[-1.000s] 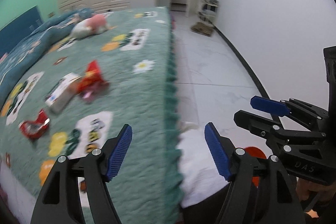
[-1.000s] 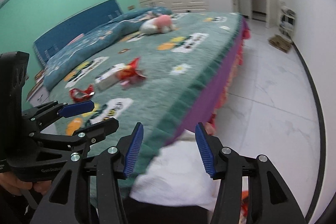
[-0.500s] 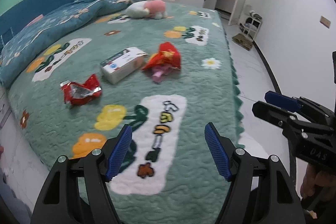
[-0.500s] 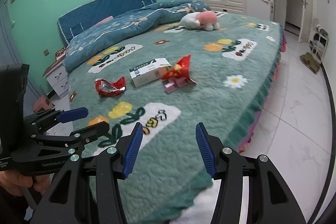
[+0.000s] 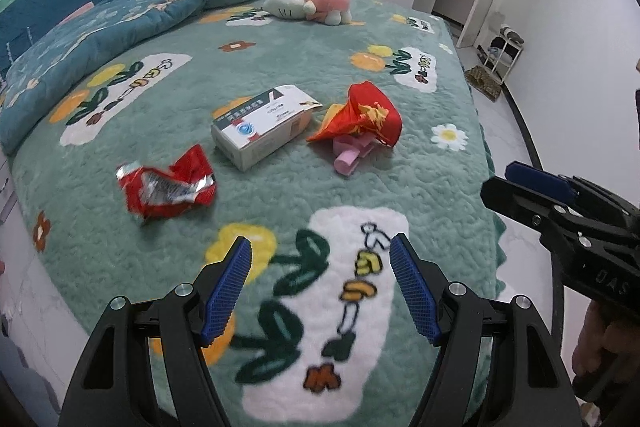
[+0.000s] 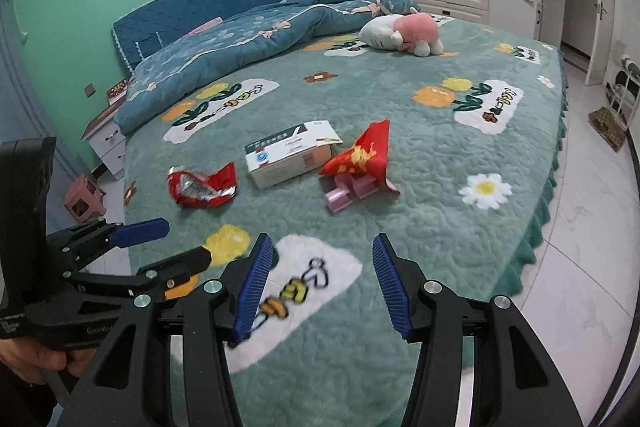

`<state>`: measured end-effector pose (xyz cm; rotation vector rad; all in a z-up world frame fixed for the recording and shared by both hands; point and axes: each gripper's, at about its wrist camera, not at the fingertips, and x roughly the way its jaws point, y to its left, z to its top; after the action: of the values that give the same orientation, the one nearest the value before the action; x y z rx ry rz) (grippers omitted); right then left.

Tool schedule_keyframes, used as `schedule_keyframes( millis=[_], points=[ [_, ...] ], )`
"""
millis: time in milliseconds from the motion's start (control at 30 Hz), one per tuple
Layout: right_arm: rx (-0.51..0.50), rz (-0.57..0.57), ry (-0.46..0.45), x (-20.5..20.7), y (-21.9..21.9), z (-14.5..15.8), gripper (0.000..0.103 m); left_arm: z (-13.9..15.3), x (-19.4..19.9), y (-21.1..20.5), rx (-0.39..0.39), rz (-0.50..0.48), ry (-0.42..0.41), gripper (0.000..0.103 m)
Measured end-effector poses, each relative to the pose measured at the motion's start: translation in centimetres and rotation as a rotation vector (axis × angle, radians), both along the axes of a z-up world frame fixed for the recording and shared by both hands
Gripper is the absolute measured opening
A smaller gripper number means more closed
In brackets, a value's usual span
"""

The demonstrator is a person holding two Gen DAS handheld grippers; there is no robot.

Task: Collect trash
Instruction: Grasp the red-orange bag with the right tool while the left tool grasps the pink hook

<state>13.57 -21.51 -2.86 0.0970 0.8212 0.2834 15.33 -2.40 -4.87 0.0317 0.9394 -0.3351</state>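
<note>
Three pieces of trash lie mid-bed on the green bedspread (image 5: 420,187): a crumpled red snack wrapper (image 5: 166,185) (image 6: 202,185) at the left, a white cardboard box (image 5: 266,125) (image 6: 290,155) in the middle, and a red and yellow wrapper (image 5: 364,117) (image 6: 362,155) over small pink pieces (image 5: 348,157) (image 6: 346,193) at the right. My left gripper (image 5: 320,287) hovers open over the near part of the bed, nothing between its blue pads. My right gripper (image 6: 318,283) is likewise open and empty, short of the trash. Each gripper shows at the edge of the other's view.
A pink and white plush toy (image 5: 310,5) and a rumpled blue quilt (image 5: 120,23) lie at the far side of the bed. A nightstand (image 6: 108,139) and pink stool (image 6: 84,203) stand left of it. White tiled floor (image 6: 592,211) runs along the right, toward a doorway.
Both views have swung from the bed's edge and floor onto the bed top. The trash has come from the far left into the centre and looks larger. Both grippers' jaws stay apart.
</note>
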Motion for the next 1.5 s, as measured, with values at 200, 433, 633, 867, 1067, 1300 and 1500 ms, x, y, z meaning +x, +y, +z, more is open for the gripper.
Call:
schedule_keyframes(
  millis=[200,433,633,867,1067,1300,1500],
  points=[
    [-0.005,-0.004,0.022,5.1,-0.2,-1.2,0.053,-1.0,3.6,-1.1,-0.006,-0.022,0.032,0.072],
    [0.008,-0.002,0.057,12.2,-0.4,-4.2,0.053,-2.8,7.6,-2.5,0.002,-0.053,0.073,0.072],
    [-0.009,0.008,0.088,15.5,-0.3,-6.9,0.053,-4.3,9.5,-3.5,-0.004,-0.064,0.107,0.072],
    [0.001,0.028,0.080,15.9,-1.1,-7.8,0.009,-5.6,10.9,-4.4,-0.004,-0.074,0.133,0.072],
    [0.016,-0.054,0.023,14.0,-4.1,-5.7,0.009,-5.9,11.6,-5.9,0.003,-0.101,0.133,0.072],
    [0.024,-0.092,0.022,12.4,-6.4,-5.0,0.009,-7.5,13.7,-7.8,0.022,-0.132,0.148,0.072],
    [0.041,-0.105,0.037,12.4,-6.9,-5.8,0.009,-8.9,14.6,-9.0,0.054,-0.163,0.154,0.072]
  ],
)
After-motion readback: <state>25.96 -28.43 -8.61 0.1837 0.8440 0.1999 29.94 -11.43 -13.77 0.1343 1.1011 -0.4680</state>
